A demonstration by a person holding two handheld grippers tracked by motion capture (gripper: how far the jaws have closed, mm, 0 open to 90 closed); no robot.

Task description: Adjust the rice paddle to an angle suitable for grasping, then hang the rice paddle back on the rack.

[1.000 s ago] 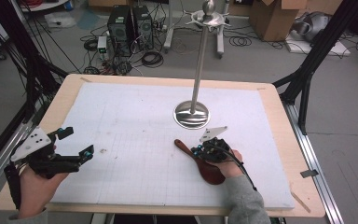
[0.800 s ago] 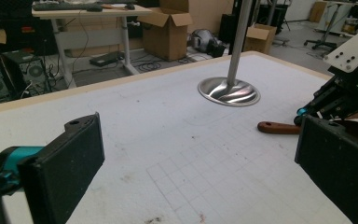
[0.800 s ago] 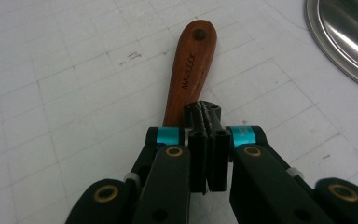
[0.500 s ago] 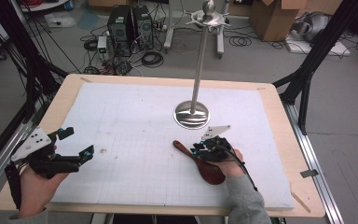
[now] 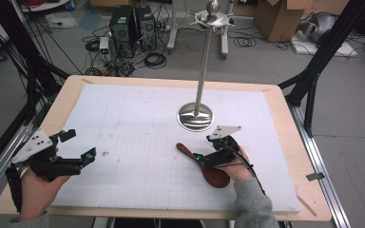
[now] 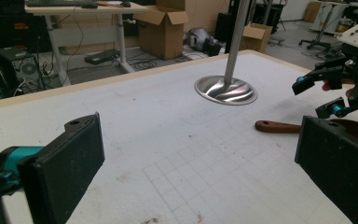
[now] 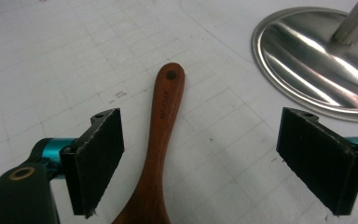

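The spoon (image 7: 161, 140) is of dark reddish-brown wood, smooth and a little glossy, with a long handle that gets wider toward the bowl. Near the rounded end of the handle there is a small hole, and along the handle some small letters are stamped, too fine to read. It lies flat on the white gridded mat (image 5: 138, 123), near the round base of the metal stand (image 5: 196, 116), on the person's side of it; the handle end points toward the base but stays apart from it, and the bowl is the part farthest from the stand. The right gripper (image 5: 210, 156) is low over the spoon with its jaws wide apart; in the right gripper view the handle runs between the two black pads (image 7: 98, 156), closer to the left one, and touches neither. The left gripper (image 5: 78, 149) is far from the stand, near the left edge of the mat, also with jaws apart and holding nothing. The stand has a shiny disc base and a thin upright pole.
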